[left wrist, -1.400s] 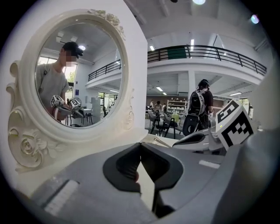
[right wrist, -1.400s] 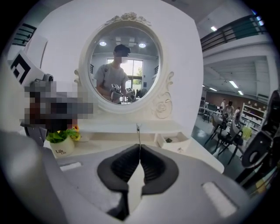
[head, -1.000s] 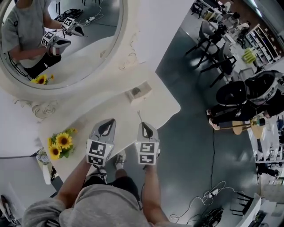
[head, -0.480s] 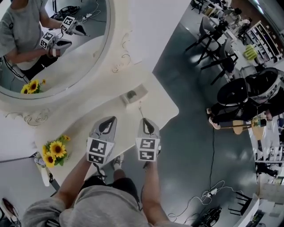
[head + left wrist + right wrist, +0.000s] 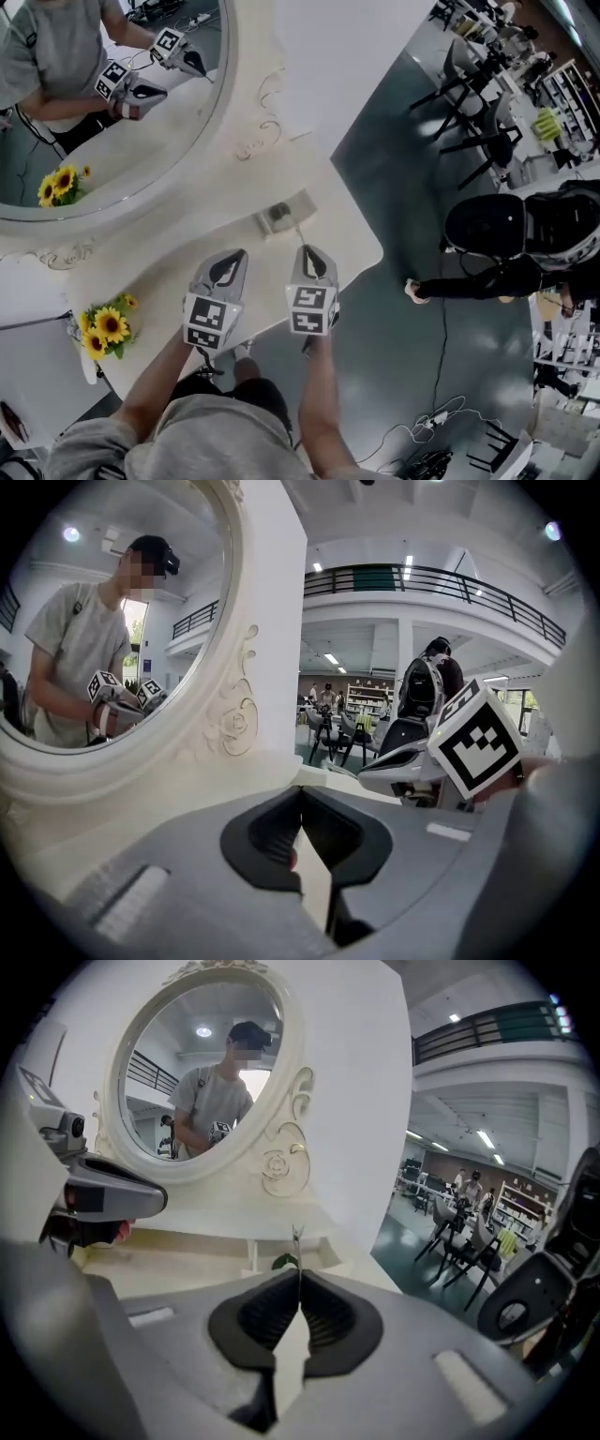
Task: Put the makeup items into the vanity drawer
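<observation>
From the head view, the person stood at a cream table [image 5: 349,234] with a big round mirror [image 5: 112,103] behind it. Yellow sunflowers [image 5: 103,323] sat at the left end of the table. A small drawer [image 5: 300,202] stood open on the table top, just under the mirror. Something dark [image 5: 278,215] lay inside it. The left gripper [image 5: 230,262] and the right gripper [image 5: 307,257] were side by side over the front of the table. A thin metal makeup tool [image 5: 298,236] stuck out of the right gripper. Its tip was close to the drawer, but I could not tell if it touched. The mirror showed the person and both grippers again.

In the left gripper view, the left gripper [image 5: 300,803] had its jaws closed, with the tips pressed together. I could not see anything held in them. The mirror's curly frame was ahead on the left. The right gripper [image 5: 412,766] was just beside it on the right.

In the right gripper view, the right gripper [image 5: 299,1283] was closed tight on the thin metal makeup tool [image 5: 296,1236]. The tool stood straight up out of the jaw tips. The open drawer was right behind it, with the dark thing [image 5: 281,1262] in it. The left gripper [image 5: 108,1194] showed at the left side.
</observation>
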`<action>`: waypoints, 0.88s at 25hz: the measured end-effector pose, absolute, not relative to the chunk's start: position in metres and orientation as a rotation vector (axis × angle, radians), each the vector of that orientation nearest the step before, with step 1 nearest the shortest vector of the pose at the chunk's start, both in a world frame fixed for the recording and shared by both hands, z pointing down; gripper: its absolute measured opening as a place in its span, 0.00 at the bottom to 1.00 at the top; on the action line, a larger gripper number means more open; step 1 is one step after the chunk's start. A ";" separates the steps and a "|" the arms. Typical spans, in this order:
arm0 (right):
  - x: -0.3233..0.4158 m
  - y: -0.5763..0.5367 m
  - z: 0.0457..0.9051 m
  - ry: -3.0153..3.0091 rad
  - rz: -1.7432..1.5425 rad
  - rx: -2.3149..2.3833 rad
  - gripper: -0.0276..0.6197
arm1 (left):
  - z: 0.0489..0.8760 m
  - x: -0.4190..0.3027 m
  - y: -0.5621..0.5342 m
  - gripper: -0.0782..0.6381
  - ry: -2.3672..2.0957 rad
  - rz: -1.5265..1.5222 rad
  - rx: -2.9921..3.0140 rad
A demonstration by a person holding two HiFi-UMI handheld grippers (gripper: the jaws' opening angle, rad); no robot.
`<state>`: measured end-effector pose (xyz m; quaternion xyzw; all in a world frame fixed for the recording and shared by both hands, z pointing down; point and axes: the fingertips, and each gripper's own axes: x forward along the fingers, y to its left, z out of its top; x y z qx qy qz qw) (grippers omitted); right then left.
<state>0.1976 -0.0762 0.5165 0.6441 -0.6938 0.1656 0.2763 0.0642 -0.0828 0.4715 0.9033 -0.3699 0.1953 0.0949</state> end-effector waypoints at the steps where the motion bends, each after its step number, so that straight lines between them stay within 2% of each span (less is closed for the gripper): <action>1: 0.200 -0.081 0.520 -1.862 0.448 1.720 0.06 | 0.474 0.066 -0.085 0.12 -1.099 0.585 2.670; 22: 0.221 -0.143 0.565 -1.800 0.498 1.562 0.06 | 0.511 0.073 -0.125 0.12 -1.161 0.665 2.540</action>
